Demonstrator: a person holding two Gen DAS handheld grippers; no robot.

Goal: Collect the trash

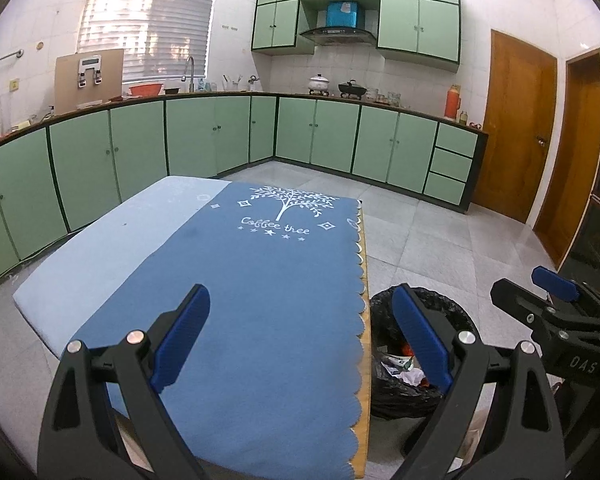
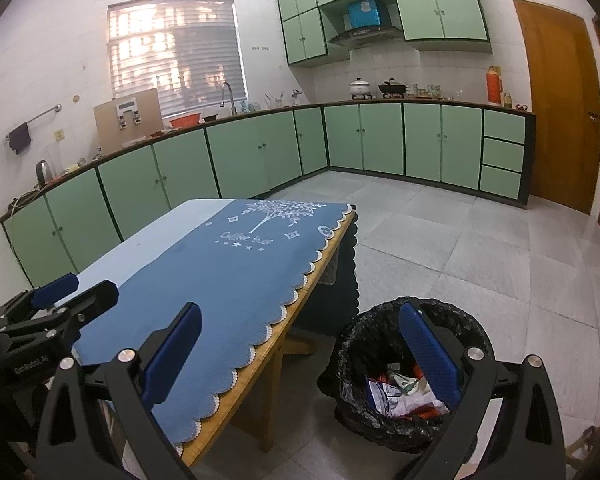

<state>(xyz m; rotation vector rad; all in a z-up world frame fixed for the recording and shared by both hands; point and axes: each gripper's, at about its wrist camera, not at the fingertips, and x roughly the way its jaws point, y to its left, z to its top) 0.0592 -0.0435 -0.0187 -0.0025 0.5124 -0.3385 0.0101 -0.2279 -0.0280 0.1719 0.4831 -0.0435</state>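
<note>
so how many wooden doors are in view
2: one closed brown wooden door on the right wall past the green drawers, another wooden door nearer, at the frame's right edge, partly cut off.

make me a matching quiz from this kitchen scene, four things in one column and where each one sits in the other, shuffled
Things:
1. trash bin
2. blue cloth
3. orange thermos
4. white pot

Places:
A. spread over the wooden table
B. far right end of the counter, near the door
C. on the floor beside the table, holding wrappers
D. on the stove under the range hood

Pairs: 1-C, 2-A, 3-B, 4-D
</note>
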